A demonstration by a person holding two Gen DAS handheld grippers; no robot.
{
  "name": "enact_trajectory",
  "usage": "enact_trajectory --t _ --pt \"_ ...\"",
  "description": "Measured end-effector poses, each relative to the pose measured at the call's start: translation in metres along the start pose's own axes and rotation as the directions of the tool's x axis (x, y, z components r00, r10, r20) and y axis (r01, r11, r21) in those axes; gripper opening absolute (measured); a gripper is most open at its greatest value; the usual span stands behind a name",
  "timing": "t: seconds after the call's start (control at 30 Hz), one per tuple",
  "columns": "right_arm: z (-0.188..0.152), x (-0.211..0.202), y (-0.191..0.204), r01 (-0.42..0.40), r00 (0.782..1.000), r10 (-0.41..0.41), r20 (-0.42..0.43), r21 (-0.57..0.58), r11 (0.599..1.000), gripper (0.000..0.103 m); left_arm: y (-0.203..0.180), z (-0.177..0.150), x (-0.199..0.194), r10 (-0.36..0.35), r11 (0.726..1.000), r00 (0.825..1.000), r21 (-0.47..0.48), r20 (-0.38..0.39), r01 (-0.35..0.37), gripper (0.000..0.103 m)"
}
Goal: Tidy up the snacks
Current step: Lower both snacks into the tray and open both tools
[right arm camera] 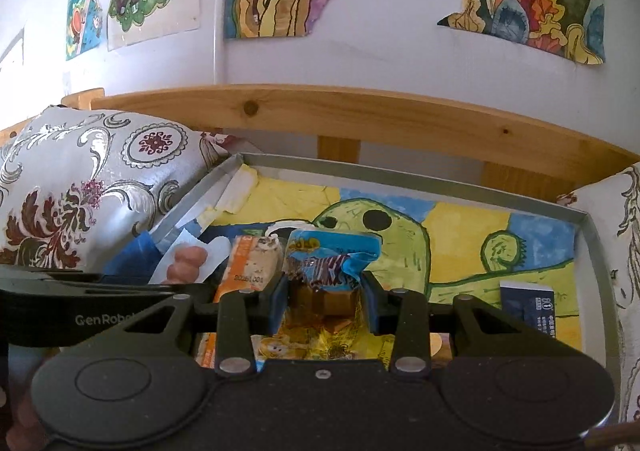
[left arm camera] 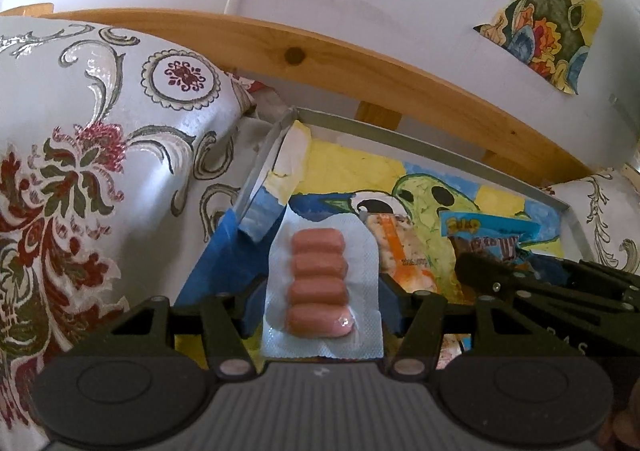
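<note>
The left gripper is clamped on a sausage pack, held over the tray toward its 9 o'clock edge. The right gripper pinches a blue snack bag near the tray's middle. An orange bar lies between the two, and a dark box sits at 3 o'clock.

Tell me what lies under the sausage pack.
Under the sausage pack, between the left gripper fingers, shows the painted paper lining the tray, blue and yellow. What lies directly beneath the pack is covered.
</note>
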State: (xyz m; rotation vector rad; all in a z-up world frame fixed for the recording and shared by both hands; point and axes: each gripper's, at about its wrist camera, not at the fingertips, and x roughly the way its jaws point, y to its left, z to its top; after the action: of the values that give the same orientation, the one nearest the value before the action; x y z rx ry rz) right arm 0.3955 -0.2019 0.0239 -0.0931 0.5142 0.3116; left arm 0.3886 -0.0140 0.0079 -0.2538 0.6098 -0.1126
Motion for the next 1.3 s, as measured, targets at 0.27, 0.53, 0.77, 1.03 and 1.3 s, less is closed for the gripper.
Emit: enact_trajectory --t 0.27,0.53,0.77,1.03,1.3 --pt "-0.002 0.002 0.001 0.010 1.000 -0.010 -0.004 -0.004 1.000 0.045 0.001 -0.001 -0.002 0.023 1.000 1.000 -0.021 -0.007 -0.023 0.068" --pt "0.002 -0.013 -0.004 0.027 0.999 -0.027 0.032 -0.004 1.000 0.060 0.007 -0.003 -0.014 0.007 0.998 1.000 -0.067 0.019 -0.006 0.084" --pt "0.008 -0.036 -0.011 0.060 0.996 -0.060 0.069 0.008 0.998 0.073 0.004 -0.003 -0.030 0.025 0.998 0.998 -0.065 0.049 -0.022 0.091" --pt "0.007 -0.063 -0.016 0.086 0.992 -0.089 0.095 0.034 0.996 0.085 -0.004 -0.002 -0.054 0.035 0.998 0.995 -0.048 0.092 -0.031 0.100" --pt "0.003 -0.097 -0.021 0.088 0.988 -0.097 0.123 0.077 0.993 0.097 -0.006 -0.005 -0.081 0.051 0.998 0.990 -0.034 0.130 -0.047 0.102"
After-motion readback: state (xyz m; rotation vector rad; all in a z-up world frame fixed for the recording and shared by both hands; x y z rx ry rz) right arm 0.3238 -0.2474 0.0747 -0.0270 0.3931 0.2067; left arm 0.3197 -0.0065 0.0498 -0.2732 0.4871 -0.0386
